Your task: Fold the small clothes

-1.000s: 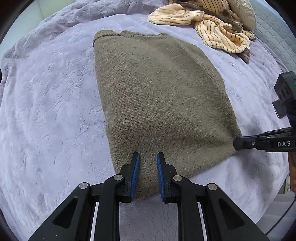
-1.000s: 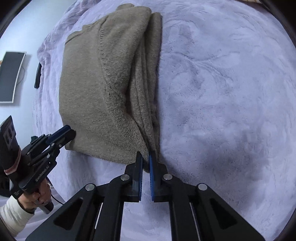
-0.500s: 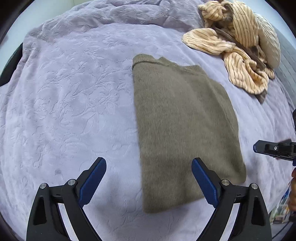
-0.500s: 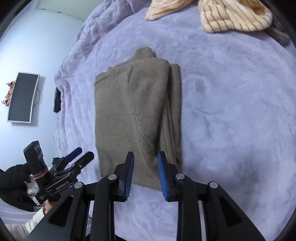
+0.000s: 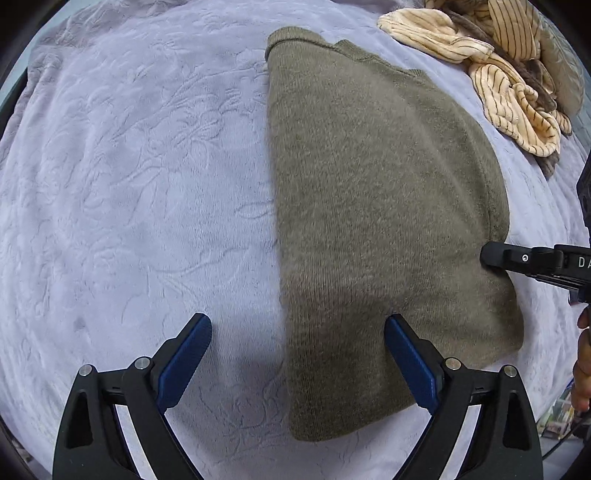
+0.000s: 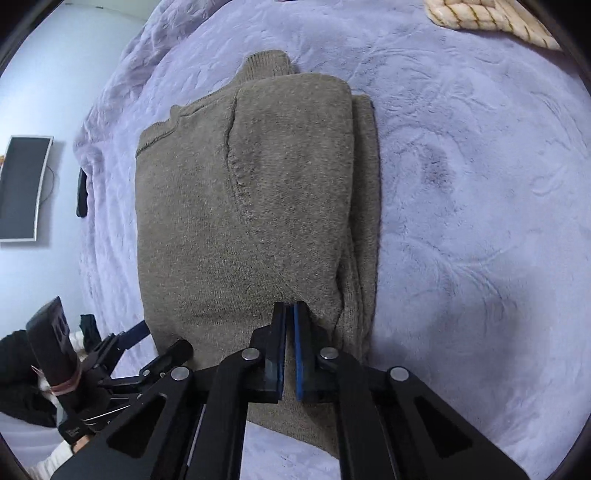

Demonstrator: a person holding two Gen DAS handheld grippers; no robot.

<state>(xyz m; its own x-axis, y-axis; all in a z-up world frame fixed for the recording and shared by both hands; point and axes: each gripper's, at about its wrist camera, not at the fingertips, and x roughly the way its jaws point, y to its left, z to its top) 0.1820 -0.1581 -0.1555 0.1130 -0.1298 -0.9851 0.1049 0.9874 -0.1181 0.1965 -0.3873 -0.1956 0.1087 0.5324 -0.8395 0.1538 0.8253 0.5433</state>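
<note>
An olive knitted sweater (image 5: 369, 184) (image 6: 240, 203) lies folded into a long rectangle on the lilac blanket (image 5: 129, 184). My left gripper (image 5: 295, 325) points down with its jaws wide open, straddling the sweater's left edge near the lower end; one blue pad is over the blanket, the other over the knit. It also shows at the lower left of the right wrist view, left gripper (image 6: 155, 343). My right gripper (image 6: 291, 306) is shut, its tips pinching the top layer near the sweater's near end, where the cloth puckers. From the left wrist view the right gripper (image 5: 487, 254) reaches in from the right.
A heap of cream striped clothes (image 5: 498, 74) (image 6: 480, 18) lies at the far end of the bed. A wall screen (image 6: 22, 188) and a dark object (image 6: 82, 192) sit beyond the bed's left side. A hand (image 5: 583, 369) shows at the right rim.
My left gripper let go of the sweater's near edge, opened wide and shifted left. My right gripper released the corner, opened briefly, moved onto the sweater and shut again.
</note>
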